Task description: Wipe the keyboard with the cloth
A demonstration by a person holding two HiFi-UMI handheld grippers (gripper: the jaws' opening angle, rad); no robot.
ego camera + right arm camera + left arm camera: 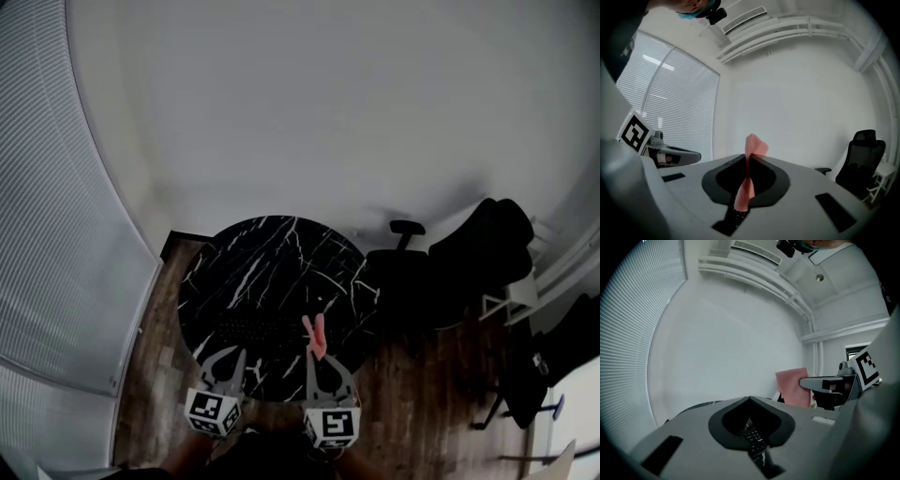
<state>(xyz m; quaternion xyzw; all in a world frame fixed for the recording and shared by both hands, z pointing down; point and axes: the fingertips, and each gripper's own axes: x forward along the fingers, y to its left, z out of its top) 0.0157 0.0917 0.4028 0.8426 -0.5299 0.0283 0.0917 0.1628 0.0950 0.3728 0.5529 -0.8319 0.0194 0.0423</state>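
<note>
Right gripper [749, 158] has its jaws pressed together on a pink cloth [748, 185], which is pinched in a thin fold with its top corner standing up past the tips. Left gripper [750, 399] has its jaws closed on each other with nothing between them, and through the hollow below its tips a few keys of the black keyboard [753, 437] show. From the head view, both grippers hang side by side over the near edge of a round black marble table [272, 258]. The keyboard lies across the table's near half, just ahead of the left gripper, and the cloth stands by its right end; whether they touch cannot be told. A black office chair [405, 272] stands just right of the table on wooden floor [422, 394], and window blinds [56, 187] fill the left side.
</note>
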